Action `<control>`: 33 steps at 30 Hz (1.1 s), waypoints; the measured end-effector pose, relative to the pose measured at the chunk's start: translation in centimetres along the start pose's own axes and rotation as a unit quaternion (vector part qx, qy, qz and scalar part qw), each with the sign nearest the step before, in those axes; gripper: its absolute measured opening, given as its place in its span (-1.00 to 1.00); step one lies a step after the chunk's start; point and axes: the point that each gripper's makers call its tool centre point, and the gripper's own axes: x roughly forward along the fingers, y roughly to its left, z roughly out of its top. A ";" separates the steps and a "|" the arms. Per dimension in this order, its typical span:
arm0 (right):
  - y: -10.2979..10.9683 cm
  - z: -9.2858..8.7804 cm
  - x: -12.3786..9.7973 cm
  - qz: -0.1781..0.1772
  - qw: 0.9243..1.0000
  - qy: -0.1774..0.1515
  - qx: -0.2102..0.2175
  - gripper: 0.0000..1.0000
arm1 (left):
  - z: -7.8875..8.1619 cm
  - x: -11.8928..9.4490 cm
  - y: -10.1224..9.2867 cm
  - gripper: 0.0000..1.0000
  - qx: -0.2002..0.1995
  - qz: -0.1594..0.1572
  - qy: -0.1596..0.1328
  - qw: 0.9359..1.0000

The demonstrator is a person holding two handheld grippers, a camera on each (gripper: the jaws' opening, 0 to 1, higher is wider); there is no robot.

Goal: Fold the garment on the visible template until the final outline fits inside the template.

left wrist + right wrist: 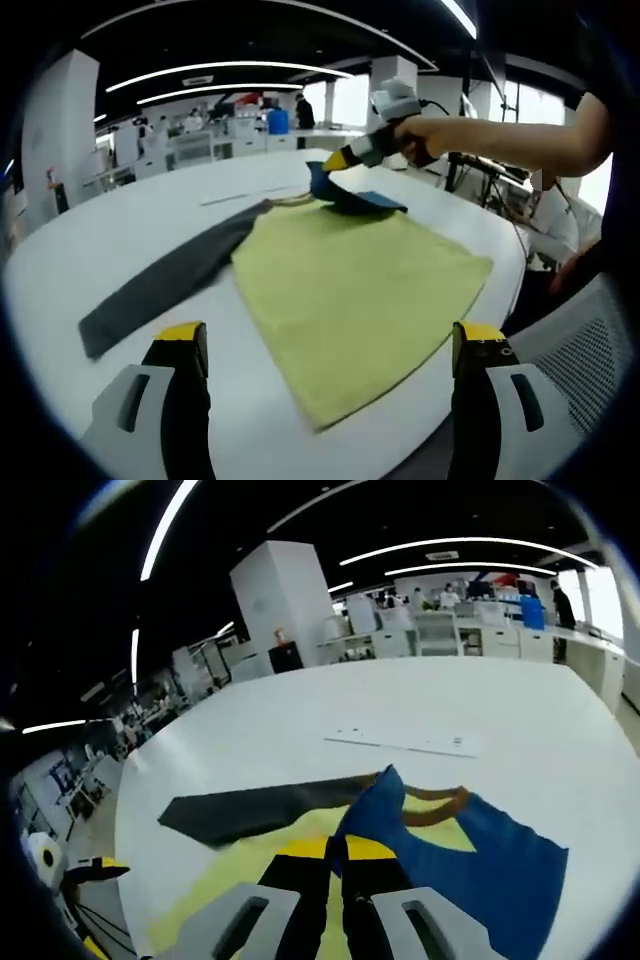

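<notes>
Our left gripper (325, 345) has its jaws spread wide with nothing between them, while our right gripper (340, 875) has its jaws pressed together on a fold of the blue sleeve (450, 855); the white table (120, 225) runs out ahead of both; the yellow-green garment (350, 285) lies flat directly ahead of the left jaws, its near hem between them, its long axis running away toward the right gripper (345, 157) at the far collar; the grey sleeve (165, 280) trails off ahead-left; we judge the right hand leads the fold.
</notes>
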 end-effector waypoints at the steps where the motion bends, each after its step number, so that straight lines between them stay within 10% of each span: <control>1: 0.3 0.0 0.3 0.002 1.000 0.002 -0.002 -1.00 | 0.0 0.0 0.0 0.98 0.000 0.001 0.000 1.000; 20: 4.4 0.2 3.3 0.046 0.998 0.025 -0.045 -1.00 | -0.6 -0.5 0.9 0.98 -0.002 0.013 0.002 1.000; 33: 6.5 -3.2 5.0 0.065 0.992 0.070 -0.084 -1.00 | -1.1 -0.8 1.2 0.98 -0.009 0.019 0.004 1.000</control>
